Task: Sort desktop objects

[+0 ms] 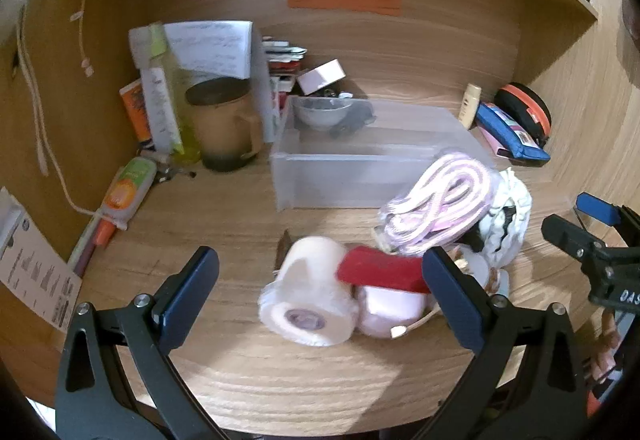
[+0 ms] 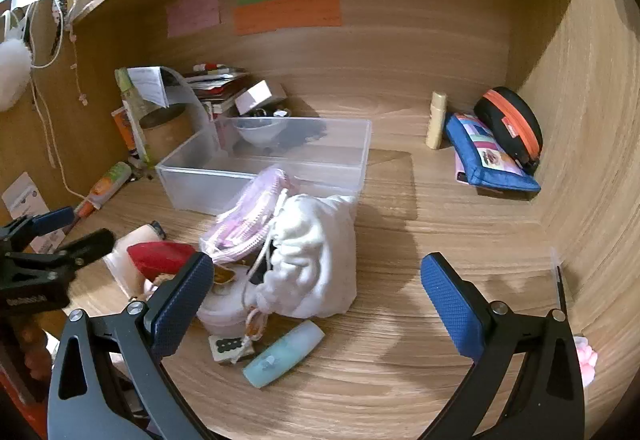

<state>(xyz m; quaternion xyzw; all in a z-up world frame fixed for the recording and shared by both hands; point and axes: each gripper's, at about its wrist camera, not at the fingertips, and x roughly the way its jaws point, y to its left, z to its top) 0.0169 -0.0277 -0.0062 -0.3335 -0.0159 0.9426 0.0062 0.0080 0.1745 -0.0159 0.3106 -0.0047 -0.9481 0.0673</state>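
Nearest the lens, the left gripper (image 1: 320, 280) is held wide open and empty, its blue pads (image 1: 188, 296) spread to either side of a cluttered pile. Just ahead, between the jaws, a white tape roll (image 1: 308, 300) is seen lying on its side, with a red block (image 1: 380, 272) resting across it and a pale pink tub (image 1: 390, 310) touching it on the right. Beyond these, a bagged pink-and-white cable (image 1: 440, 200) is propped against a white drawstring pouch (image 1: 510, 220).

The right gripper (image 2: 316, 292) is likewise open and holding nothing; the pouch sits just ahead between its jaws, and a mint-green tube (image 2: 284, 354) lies nearer, low and left of centre.

Farther off, a clear plastic bin (image 1: 360, 176) stands behind the pile, a small bowl (image 1: 322, 112) seen at its far end.

Sorting appears to be at an early stage, with a first pick being lined up. The next move is judged to call for lowering the left gripper over the tape roll or the red block and closing on it.
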